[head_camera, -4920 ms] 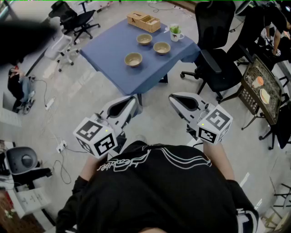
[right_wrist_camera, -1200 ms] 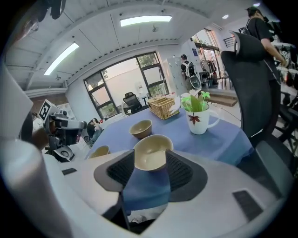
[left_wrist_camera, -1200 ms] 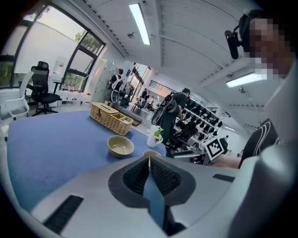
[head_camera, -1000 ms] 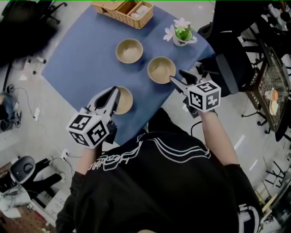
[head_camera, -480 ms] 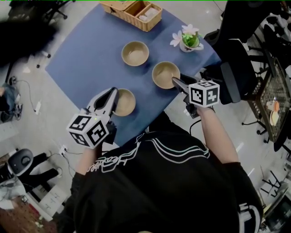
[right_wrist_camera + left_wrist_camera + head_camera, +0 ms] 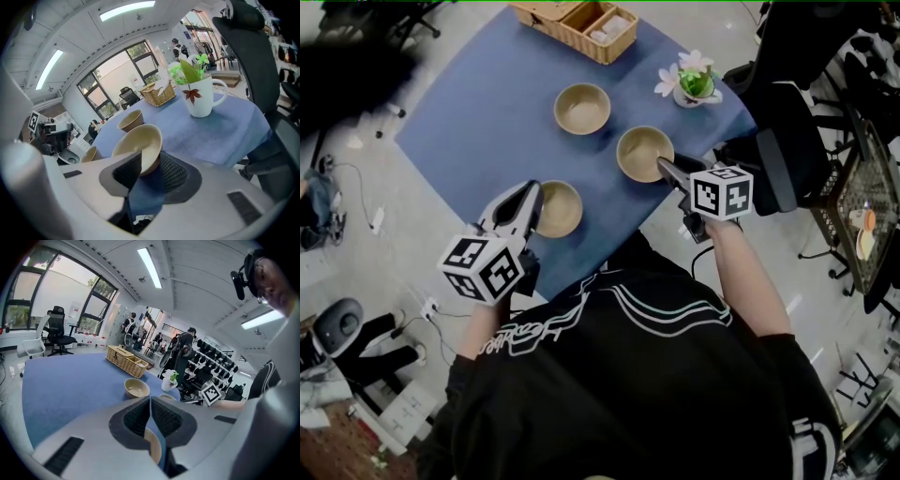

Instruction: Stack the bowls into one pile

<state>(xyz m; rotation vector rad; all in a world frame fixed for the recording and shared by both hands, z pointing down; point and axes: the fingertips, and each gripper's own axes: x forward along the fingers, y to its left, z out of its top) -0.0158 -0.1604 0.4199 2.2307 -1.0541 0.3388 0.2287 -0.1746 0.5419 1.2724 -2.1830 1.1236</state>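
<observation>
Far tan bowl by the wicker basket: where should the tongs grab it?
Pinch the near rim of the round tan bowl, one jaw inside, one outside, from above. It sits upright, mouth open, and the woven wicker basket stands behind it.

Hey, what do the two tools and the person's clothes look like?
Both the left tool and right tool are pale grey shells tapering to pointed tips, with dark ribbed pads inside. Each carries a white cube printed with black square markers. The person wears a black top with white line graphics.
</observation>
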